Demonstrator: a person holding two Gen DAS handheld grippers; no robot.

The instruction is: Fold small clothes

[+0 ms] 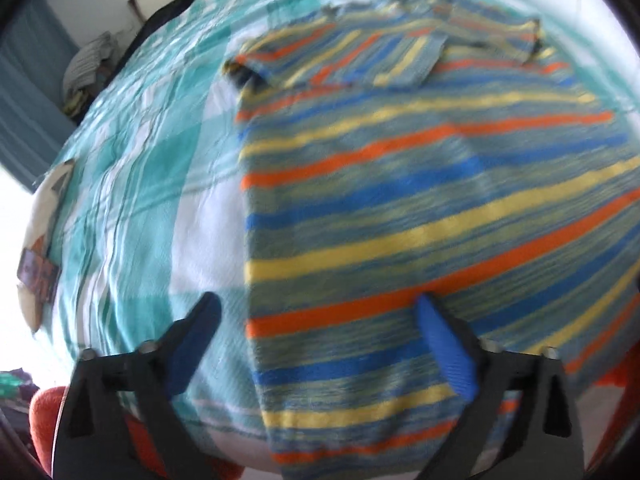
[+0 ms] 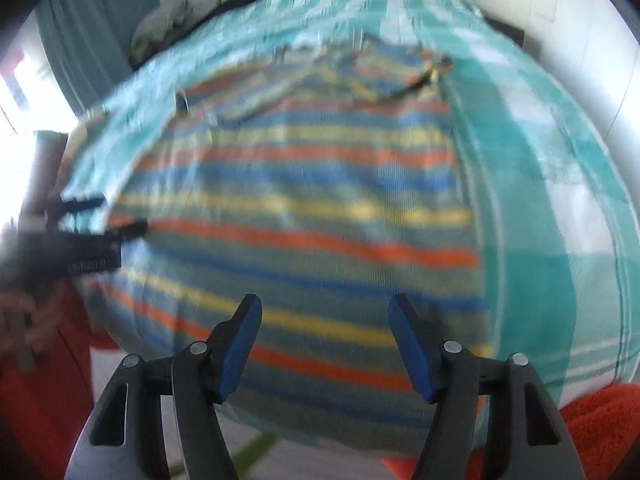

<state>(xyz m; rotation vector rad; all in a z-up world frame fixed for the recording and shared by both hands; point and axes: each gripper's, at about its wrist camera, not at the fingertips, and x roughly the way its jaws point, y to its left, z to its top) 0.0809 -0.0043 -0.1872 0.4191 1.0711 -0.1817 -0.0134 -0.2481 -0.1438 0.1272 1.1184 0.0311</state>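
A small striped shirt (image 1: pixel 400 208) in blue, yellow, orange and grey-green lies spread on a bed, with one sleeve folded in over its top part. It also shows in the right wrist view (image 2: pixel 304 208). My left gripper (image 1: pixel 320 312) is open and empty over the shirt's left edge near the hem. My right gripper (image 2: pixel 324 312) is open and empty over the shirt's lower middle. The left gripper (image 2: pixel 108 216) also shows at the left in the right wrist view. Both views are blurred.
The bed has a teal and white checked cover (image 1: pixel 152 152) (image 2: pixel 540 208). An orange-red towel (image 2: pixel 600 428) lies at the bed's near edge. Clothes (image 1: pixel 88 68) are piled at the far left, next to a teal curtain (image 2: pixel 96 20).
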